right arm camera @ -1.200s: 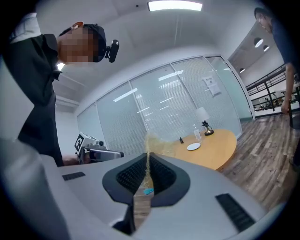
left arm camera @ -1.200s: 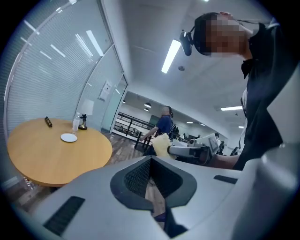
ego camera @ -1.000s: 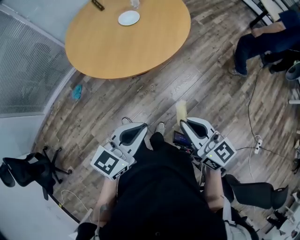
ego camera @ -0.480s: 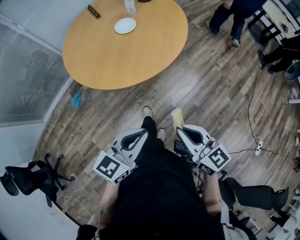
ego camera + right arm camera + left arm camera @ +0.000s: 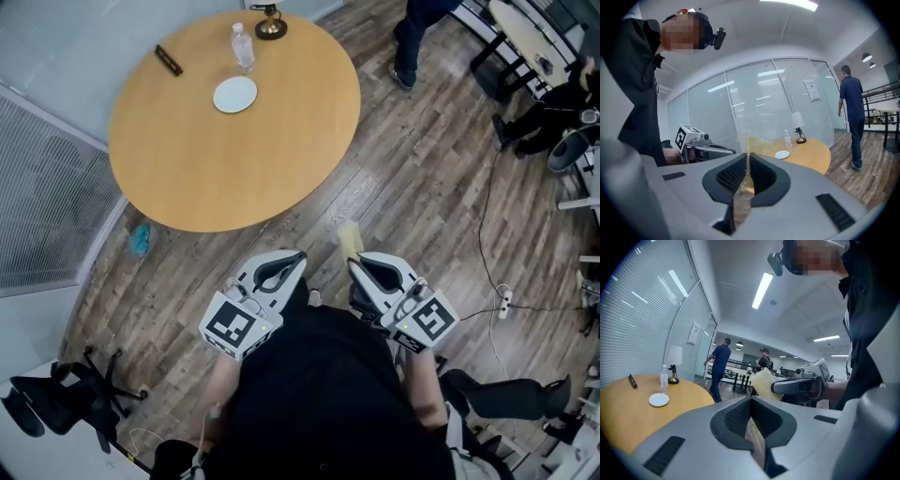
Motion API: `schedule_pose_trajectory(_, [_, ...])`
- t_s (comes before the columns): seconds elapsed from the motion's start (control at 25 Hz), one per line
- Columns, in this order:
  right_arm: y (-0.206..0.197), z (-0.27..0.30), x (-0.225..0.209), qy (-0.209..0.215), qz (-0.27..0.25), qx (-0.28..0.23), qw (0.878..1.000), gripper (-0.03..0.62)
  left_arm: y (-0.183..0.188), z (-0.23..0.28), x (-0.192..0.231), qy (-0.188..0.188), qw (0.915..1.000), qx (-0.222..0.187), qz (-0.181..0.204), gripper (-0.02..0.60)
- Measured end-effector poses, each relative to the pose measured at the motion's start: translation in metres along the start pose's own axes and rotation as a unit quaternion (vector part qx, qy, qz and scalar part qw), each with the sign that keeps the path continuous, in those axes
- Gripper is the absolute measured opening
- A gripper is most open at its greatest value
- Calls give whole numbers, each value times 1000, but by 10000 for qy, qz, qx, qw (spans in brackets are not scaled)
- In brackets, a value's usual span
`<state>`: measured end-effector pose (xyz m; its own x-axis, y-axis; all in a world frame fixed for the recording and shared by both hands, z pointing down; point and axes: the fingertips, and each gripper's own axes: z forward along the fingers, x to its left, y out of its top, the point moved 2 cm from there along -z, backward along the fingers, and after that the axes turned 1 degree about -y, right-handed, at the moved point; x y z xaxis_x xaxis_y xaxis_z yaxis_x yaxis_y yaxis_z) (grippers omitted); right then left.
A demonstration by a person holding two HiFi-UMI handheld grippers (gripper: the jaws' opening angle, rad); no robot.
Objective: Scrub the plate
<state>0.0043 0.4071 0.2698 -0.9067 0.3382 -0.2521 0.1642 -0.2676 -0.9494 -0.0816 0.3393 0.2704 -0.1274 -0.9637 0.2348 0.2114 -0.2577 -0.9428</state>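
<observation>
As I stand on the wood floor, plate [image 5: 234, 94]: on the round surface [image 5: 234, 159], beside a bottle [image 5: 242, 45], well apart from me.
Left gripper [image 5: 298, 255]: fingers closed on nothing.
Right gripper [image 5: 352, 261]: fingers pinch a sponge [image 5: 348, 234] (a yellow one).

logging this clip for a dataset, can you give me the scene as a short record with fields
setting: office room with a wood plank floor
table: round wooden table
on table: small white round plate, clear plastic bottle, small lamp with a brass base, flat black bar
left gripper: fingers together, nothing between them
right gripper: fingers clamped on a pale yellow sponge
position: both grippers over the floor, short of the table
plate: bare, apart from the bottle
task stage: scrubbing not begun
</observation>
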Motion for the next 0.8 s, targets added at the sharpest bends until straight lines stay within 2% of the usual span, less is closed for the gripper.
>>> schedule_pose_trajectory(0.12, [16, 31, -13, 28, -150, -23, 9999, 26, 11, 8, 29, -64, 9999, -29, 93, 6])
schedule_pose_trajectory(0.24, [23, 63, -14, 143, -311, 87, 9994, 26, 3, 10, 50, -208, 9998, 53, -58, 6])
schedule_pose_trajectory(0.36, [41, 86, -12, 218, -314, -42, 9993, 26, 5, 11, 67, -326, 9991, 41, -264, 6])
schedule_pose_trajectory(0.8, [39, 131, -43, 359, -105, 249, 9990, 26, 7, 3, 119, 140, 9985, 13, -533, 6])
